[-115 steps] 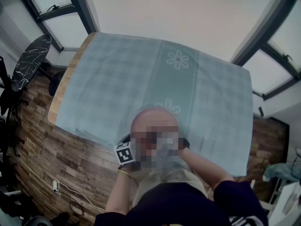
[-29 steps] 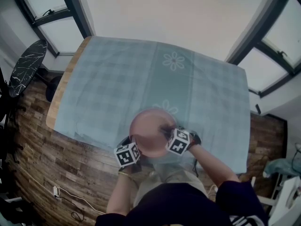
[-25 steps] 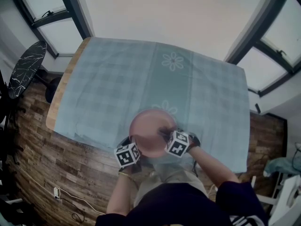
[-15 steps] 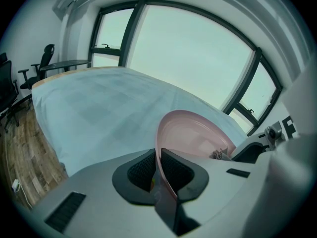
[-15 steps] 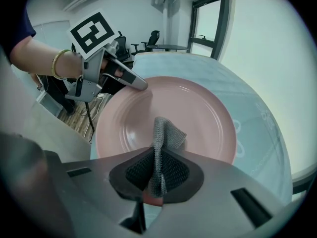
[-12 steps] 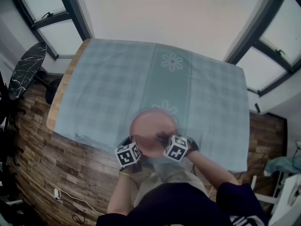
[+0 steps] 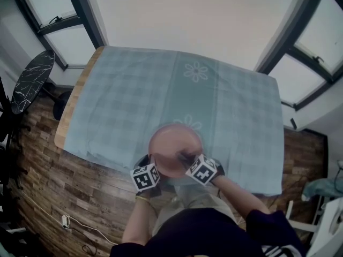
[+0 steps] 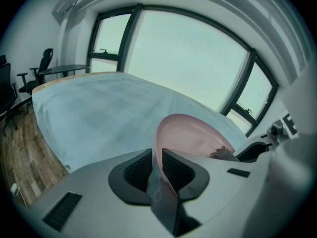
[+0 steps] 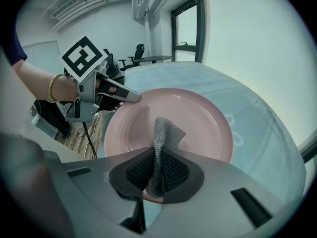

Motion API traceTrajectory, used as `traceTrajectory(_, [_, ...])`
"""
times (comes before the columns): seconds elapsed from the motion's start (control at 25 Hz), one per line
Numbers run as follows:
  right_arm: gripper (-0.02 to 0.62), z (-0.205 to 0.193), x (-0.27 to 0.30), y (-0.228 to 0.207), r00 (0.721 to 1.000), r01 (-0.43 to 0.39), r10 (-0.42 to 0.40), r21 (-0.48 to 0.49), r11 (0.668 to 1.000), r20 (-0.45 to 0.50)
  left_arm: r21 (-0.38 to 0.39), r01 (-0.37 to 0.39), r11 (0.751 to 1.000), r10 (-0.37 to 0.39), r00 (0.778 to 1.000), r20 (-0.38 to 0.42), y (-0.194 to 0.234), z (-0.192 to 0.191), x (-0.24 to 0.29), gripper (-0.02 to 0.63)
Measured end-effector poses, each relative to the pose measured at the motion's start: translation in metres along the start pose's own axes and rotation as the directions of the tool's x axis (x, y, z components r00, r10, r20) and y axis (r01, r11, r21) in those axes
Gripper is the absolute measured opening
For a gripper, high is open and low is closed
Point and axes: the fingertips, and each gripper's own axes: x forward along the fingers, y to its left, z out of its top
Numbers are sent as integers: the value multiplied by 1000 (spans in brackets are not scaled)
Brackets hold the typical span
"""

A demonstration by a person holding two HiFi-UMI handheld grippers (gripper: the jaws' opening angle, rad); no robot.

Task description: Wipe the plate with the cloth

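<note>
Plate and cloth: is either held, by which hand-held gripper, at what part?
The left hand-held gripper clamps the pink plate by its rim. The right hand-held gripper pinches the grey cloth at one bunched end.

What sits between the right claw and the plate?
Only the grey cloth, pinched in the right claw, its free end over the pink plate; the right gripper view shows it.

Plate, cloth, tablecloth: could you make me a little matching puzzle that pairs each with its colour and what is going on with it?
1. plate
2. cloth
3. tablecloth

A. grey, pinched in the right gripper's jaws
B. pale blue check with a flower print, spread flat
C. pink, rim clamped in the left gripper's jaws

Pairs: 1-C, 2-A, 3-B
</note>
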Motion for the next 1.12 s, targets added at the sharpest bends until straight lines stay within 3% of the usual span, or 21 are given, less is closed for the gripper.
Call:
traceTrajectory(0.28, [34,16,-26,8,990,4,-22,130,991,139,-14,-4,1000,5,999,54,-2,3,-28,100])
traceTrajectory(0.64, [34,32,-69,36,954,16,-63,163,987,293,-7,30,1000,-29,996,86,-26,-13,-76,98])
traceTrajectory(1.12, [34,7,-113,79,904,7,-126,281,960,408,45,103,994,-108,988,109,-61,-47,-133,46])
